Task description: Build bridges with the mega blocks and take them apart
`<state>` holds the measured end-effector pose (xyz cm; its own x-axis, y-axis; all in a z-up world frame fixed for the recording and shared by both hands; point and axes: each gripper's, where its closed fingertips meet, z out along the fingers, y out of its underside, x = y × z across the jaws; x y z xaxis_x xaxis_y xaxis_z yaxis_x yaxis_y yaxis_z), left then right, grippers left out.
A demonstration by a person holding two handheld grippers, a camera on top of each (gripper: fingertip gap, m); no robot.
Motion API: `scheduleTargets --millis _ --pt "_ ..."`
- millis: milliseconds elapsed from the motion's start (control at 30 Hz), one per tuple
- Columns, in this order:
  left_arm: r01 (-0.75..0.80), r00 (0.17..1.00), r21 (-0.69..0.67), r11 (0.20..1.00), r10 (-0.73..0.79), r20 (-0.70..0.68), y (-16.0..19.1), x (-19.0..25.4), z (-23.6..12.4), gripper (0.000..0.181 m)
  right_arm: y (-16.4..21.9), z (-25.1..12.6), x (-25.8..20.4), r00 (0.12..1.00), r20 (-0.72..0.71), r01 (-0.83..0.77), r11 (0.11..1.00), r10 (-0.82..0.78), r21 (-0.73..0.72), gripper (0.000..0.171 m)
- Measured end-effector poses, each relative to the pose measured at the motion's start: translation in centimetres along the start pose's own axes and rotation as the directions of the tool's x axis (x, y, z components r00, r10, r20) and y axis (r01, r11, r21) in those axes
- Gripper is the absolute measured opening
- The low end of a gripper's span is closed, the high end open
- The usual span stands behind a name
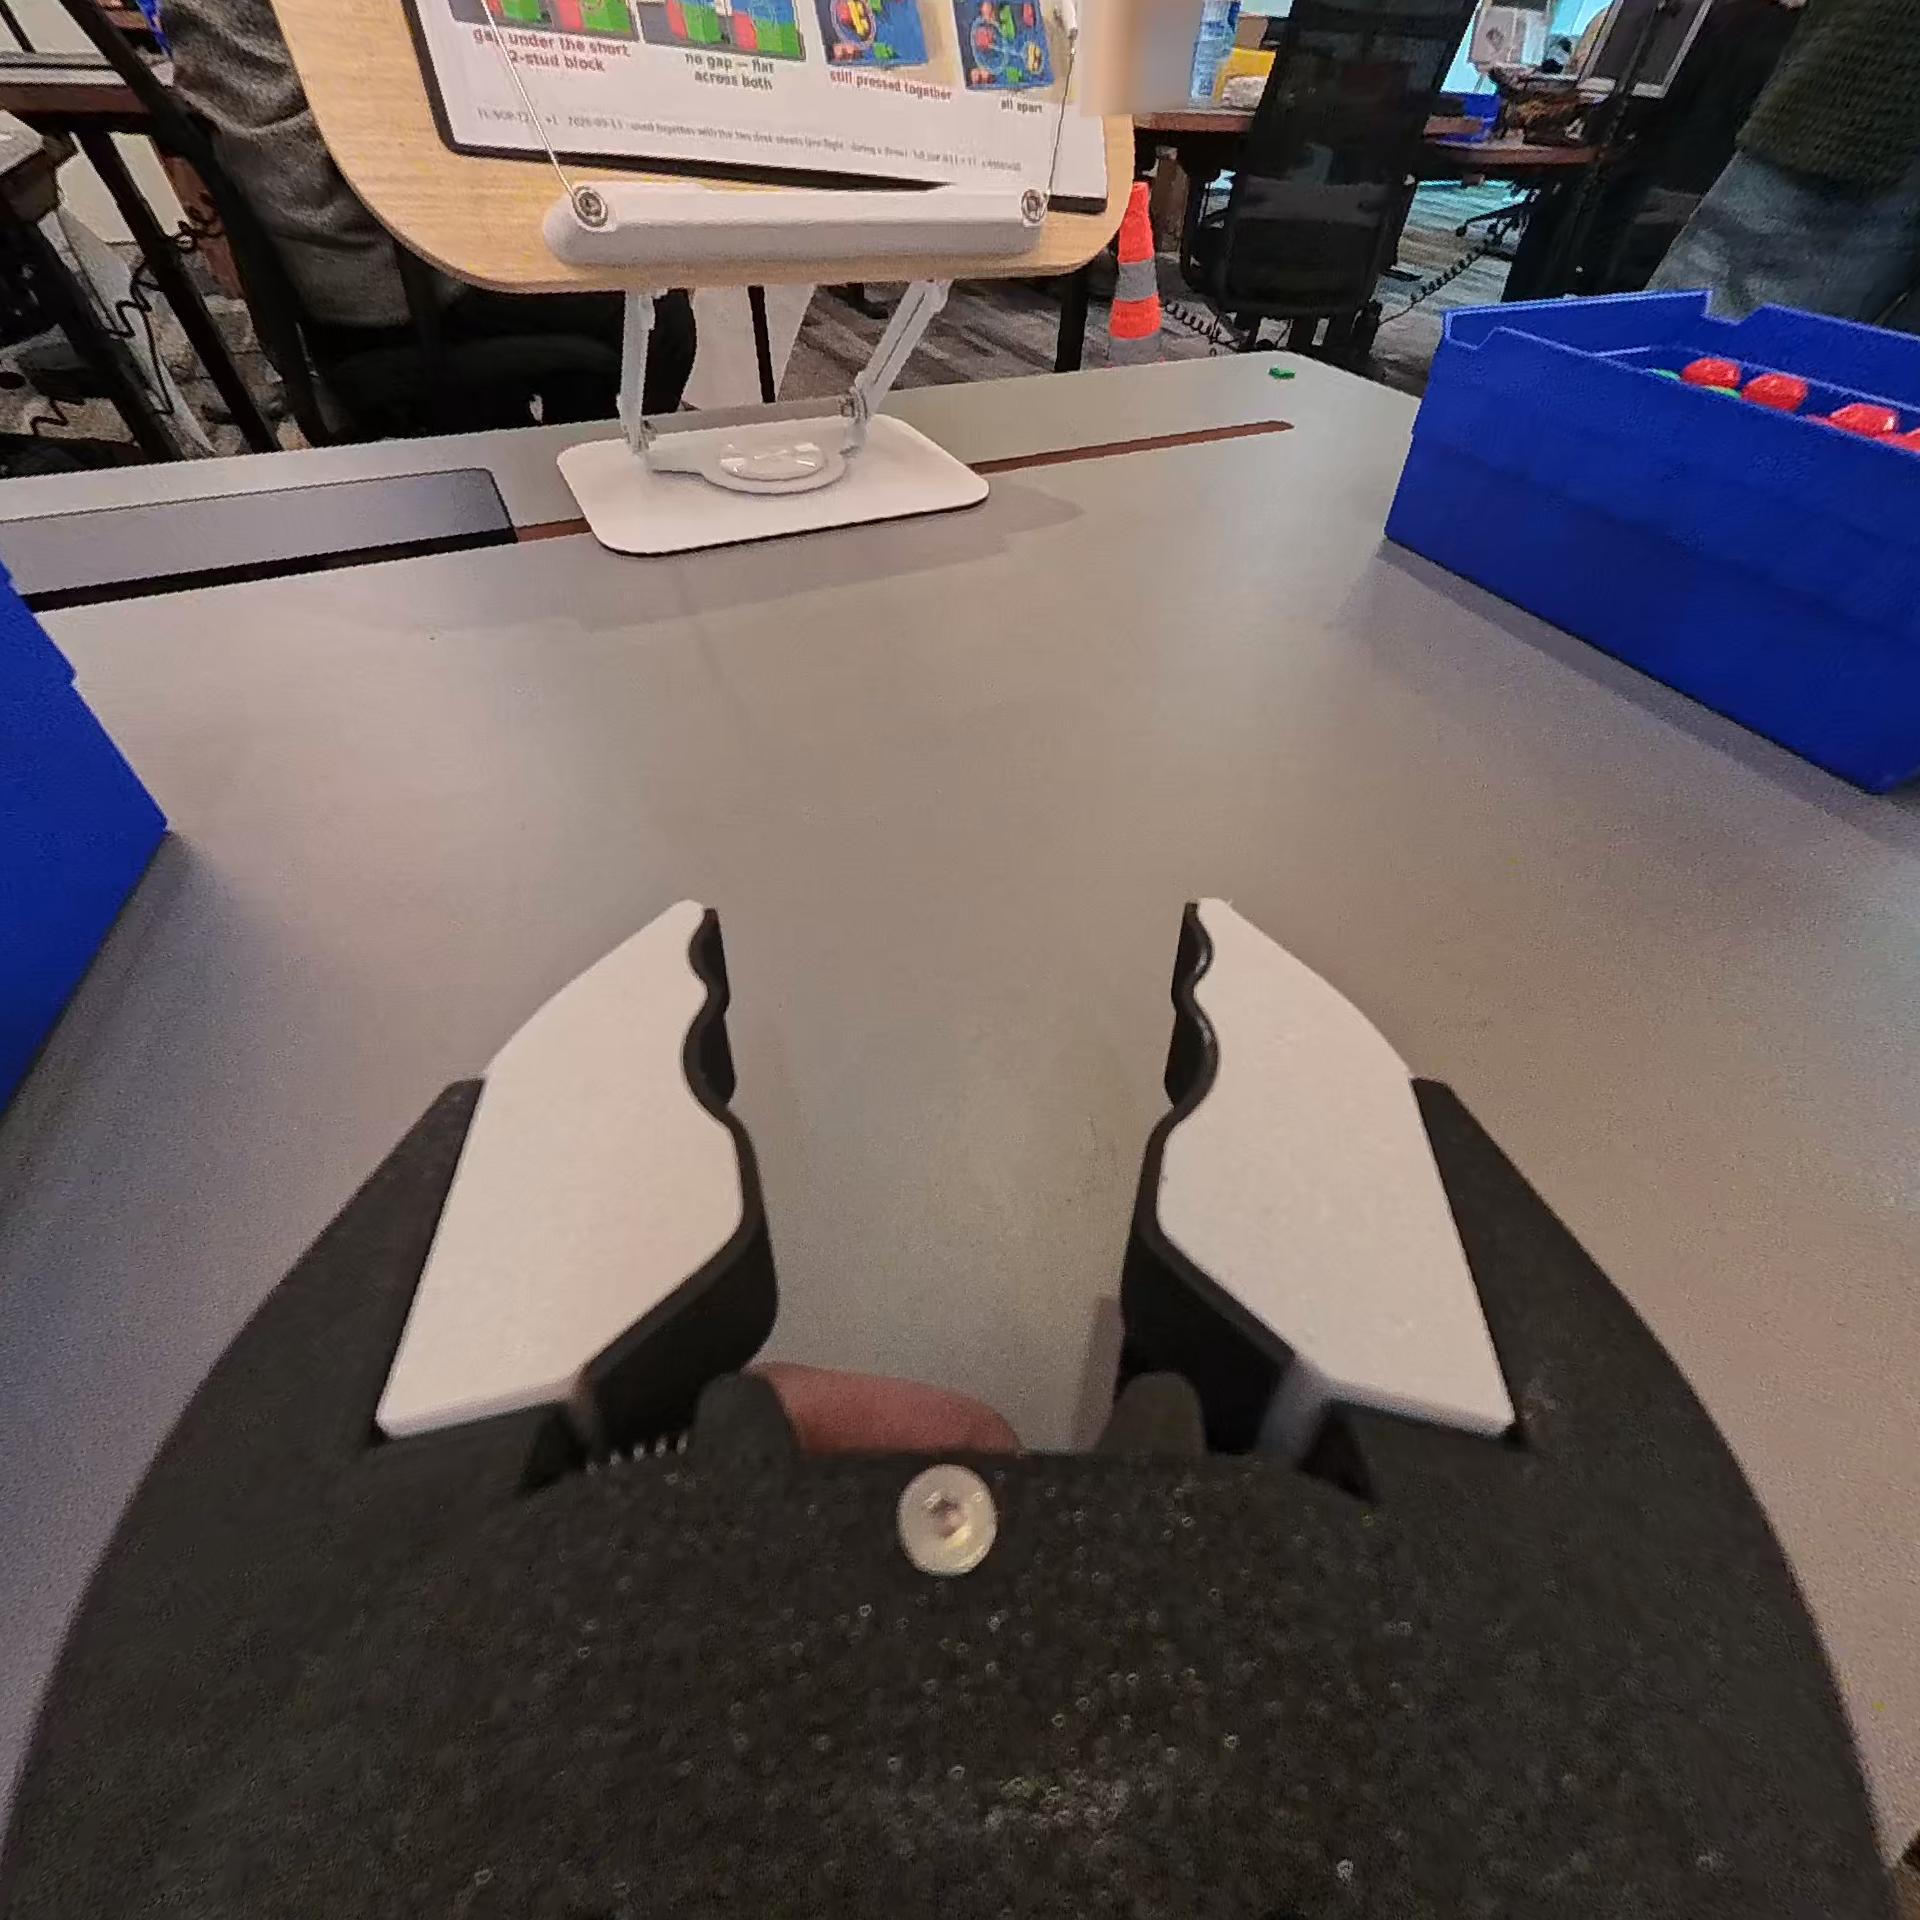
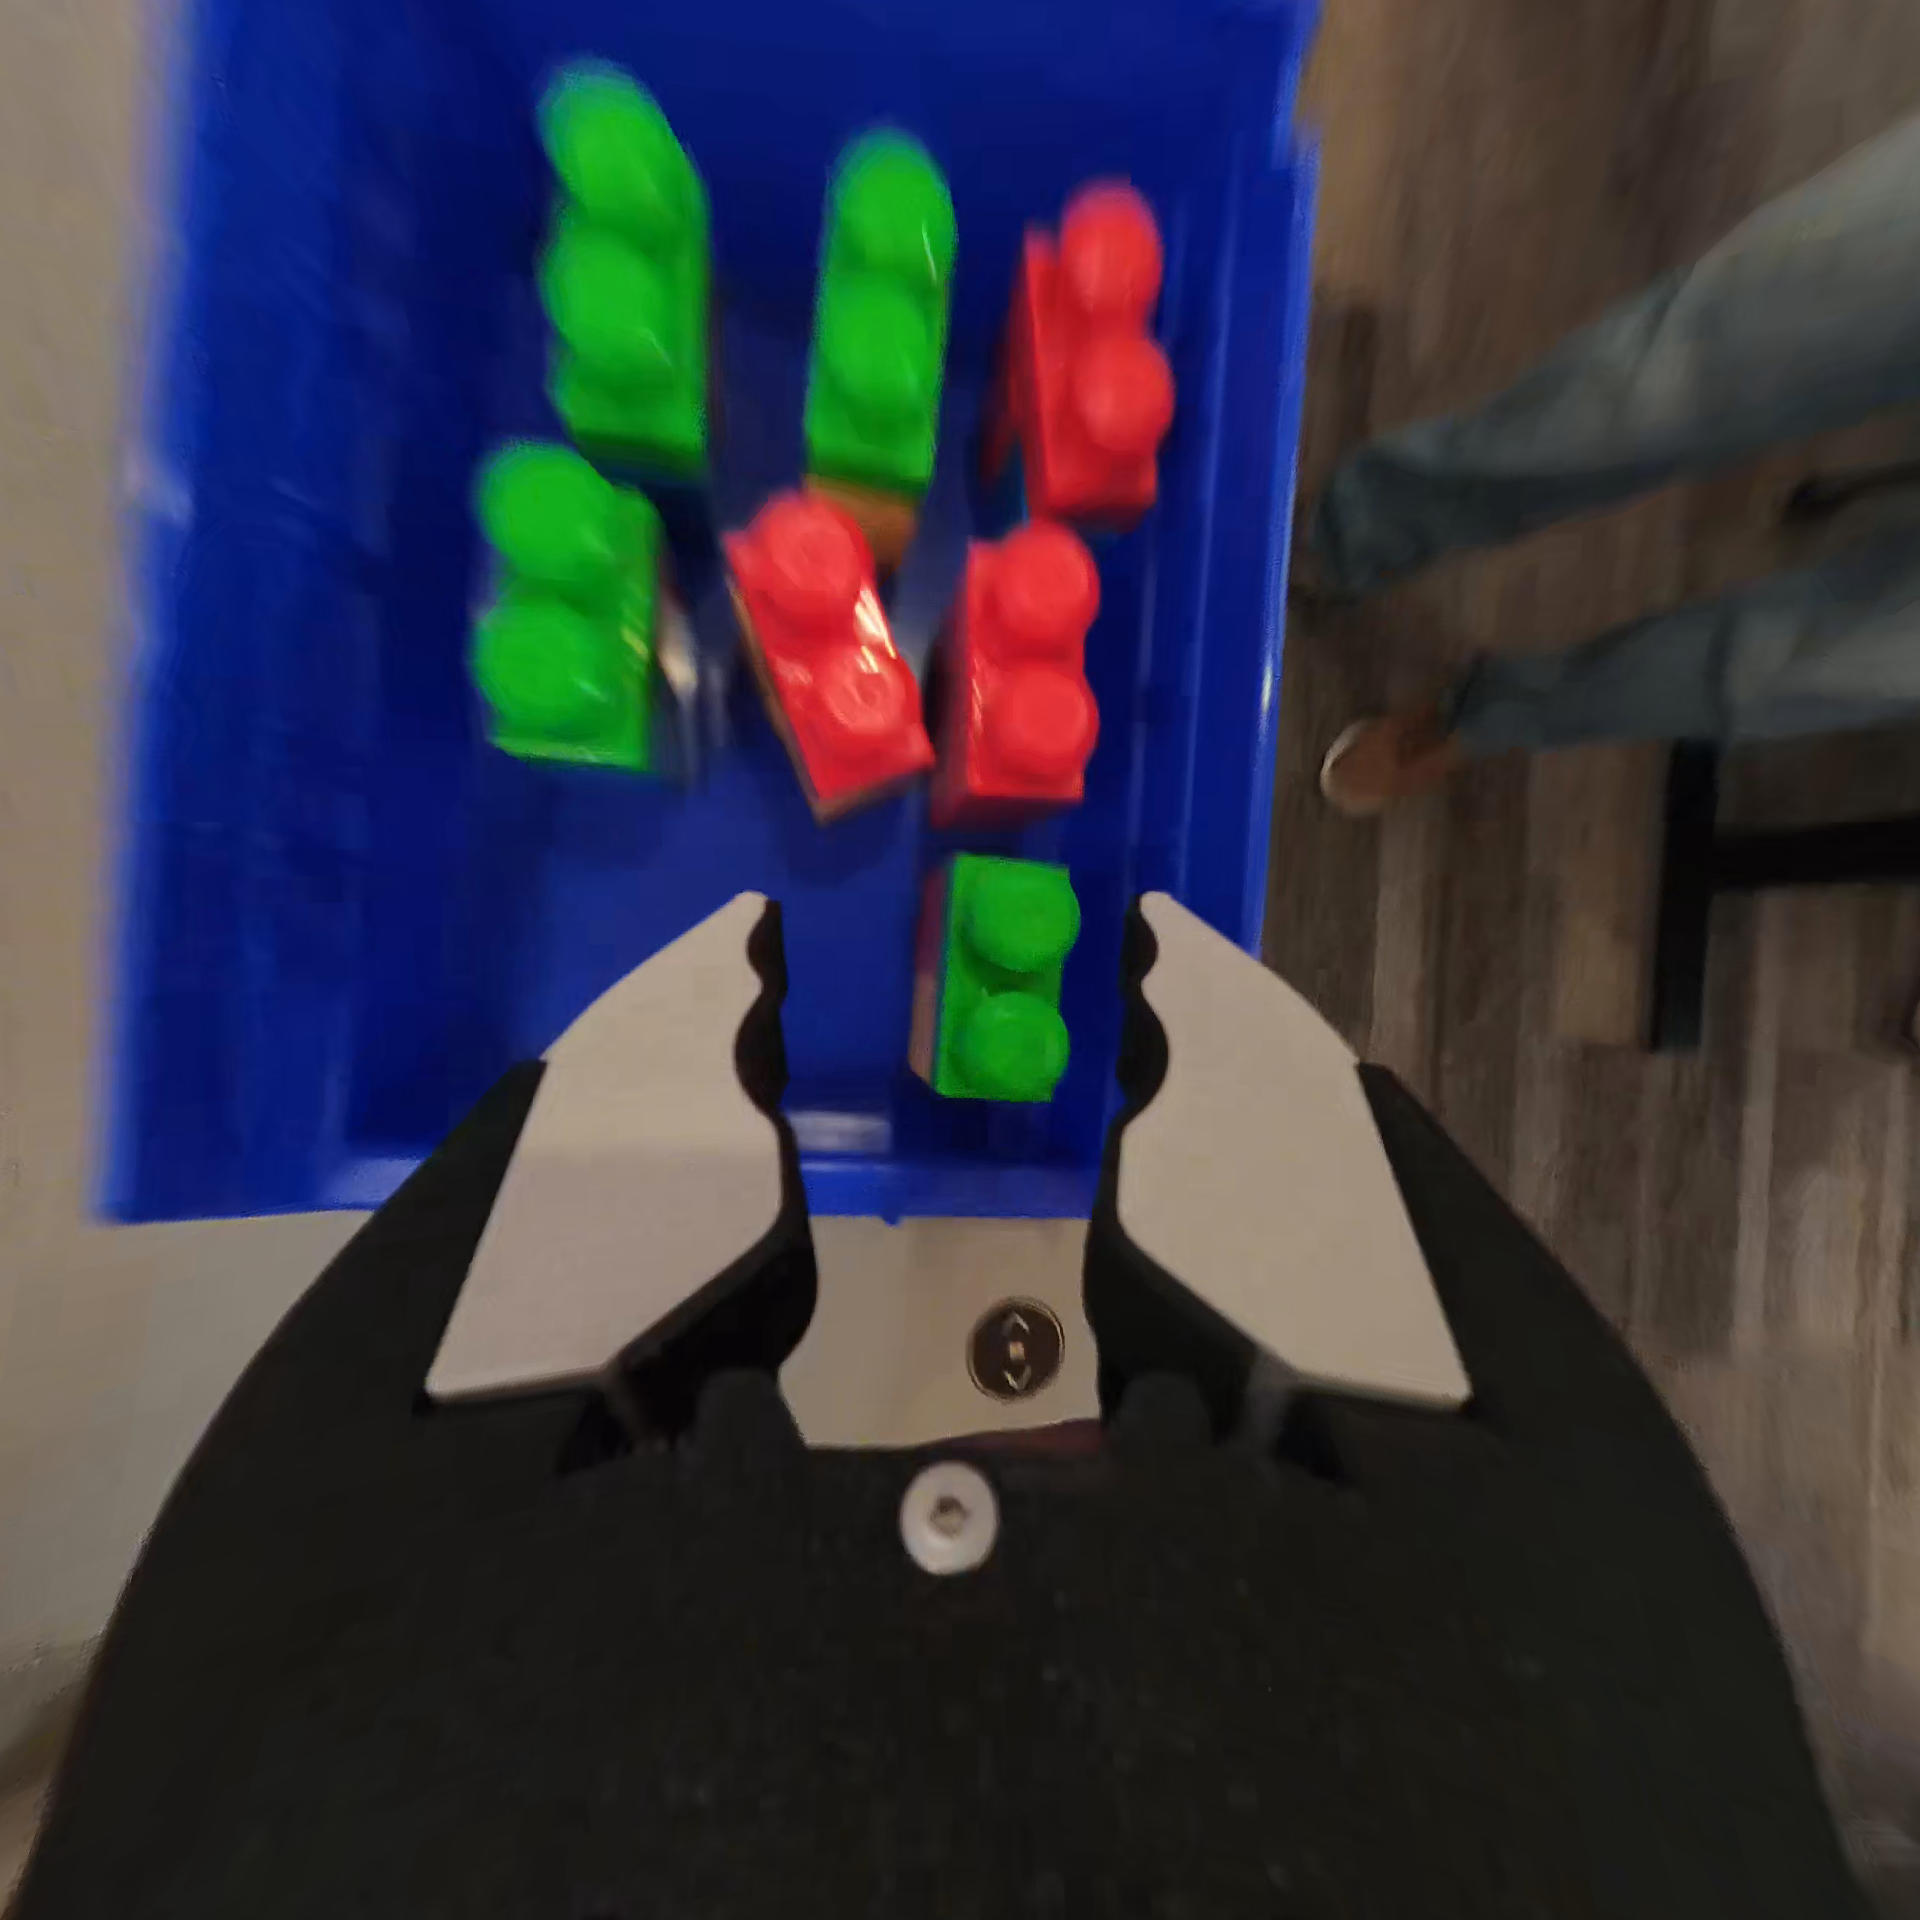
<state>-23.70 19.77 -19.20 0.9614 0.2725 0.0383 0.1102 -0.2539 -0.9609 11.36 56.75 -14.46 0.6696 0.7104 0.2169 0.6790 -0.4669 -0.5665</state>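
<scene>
My right gripper (image 2: 954,914) is open and empty, held above the near end of a blue bin (image 2: 312,727) and looking down into it. The bin holds several two-stud mega blocks, green and red. The nearest is a green block (image 2: 1003,977), between my fingertips but lower, toward the right finger. Two red blocks (image 2: 831,655) (image 2: 1023,675) lie just beyond it. The view is blurred. My left gripper (image 1: 951,920) is open and empty over bare grey table (image 1: 935,748). The same blue bin (image 1: 1662,540) shows at its far right, with red blocks (image 1: 1777,393) inside.
A white stand (image 1: 769,478) holding a wooden board with an instruction sheet (image 1: 727,104) sits at the table's far edge. Another blue bin (image 1: 62,831) is at the left edge. A person's legs (image 2: 1662,520) stand on the floor right of the table. Chairs and an orange cone (image 1: 1138,281) stand behind. The left gripper's tips are roughly 50 cm from the right gripper's.
</scene>
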Motion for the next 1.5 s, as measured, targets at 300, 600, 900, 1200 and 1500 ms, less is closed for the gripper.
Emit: scheduleTargets --millis 300,600,900,1200,1500 --pt "-0.024 0.999 -0.001 1.000 0.024 0.041 -0.1 0.1 -0.2 0.082 -5.7 -8.9 -18.5 0.989 0.123 -0.034 0.706 -0.076 0.708 0.074" --pt "0.016 0.991 0.002 1.000 -0.016 0.130 0.3 -0.6 -1.2 0.081 -1.0 -3.8 -30.3 0.932 0.347 -0.169 0.714 -0.110 0.680 0.080" --pt "0.061 0.975 0.005 0.998 -0.061 0.212 0.6 -2.2 -2.2 0.081 0.2 -2.7 -31.8 0.909 0.386 -0.144 0.753 -0.155 0.642 0.078" --pt "-0.101 0.976 -0.016 0.995 0.103 0.190 -5.0 -5.2 -6.4 0.079 0.1 -2.8 -31.6 0.907 0.390 -0.142 0.756 -0.159 0.639 0.077" --pt "-0.371 0.919 -0.409 0.834 0.394 -0.029 -8.0 -21.4 -6.1 0.080 0.3 -2.5 -32.0 0.895 0.413 -0.140 0.773 -0.168 0.619 0.076"
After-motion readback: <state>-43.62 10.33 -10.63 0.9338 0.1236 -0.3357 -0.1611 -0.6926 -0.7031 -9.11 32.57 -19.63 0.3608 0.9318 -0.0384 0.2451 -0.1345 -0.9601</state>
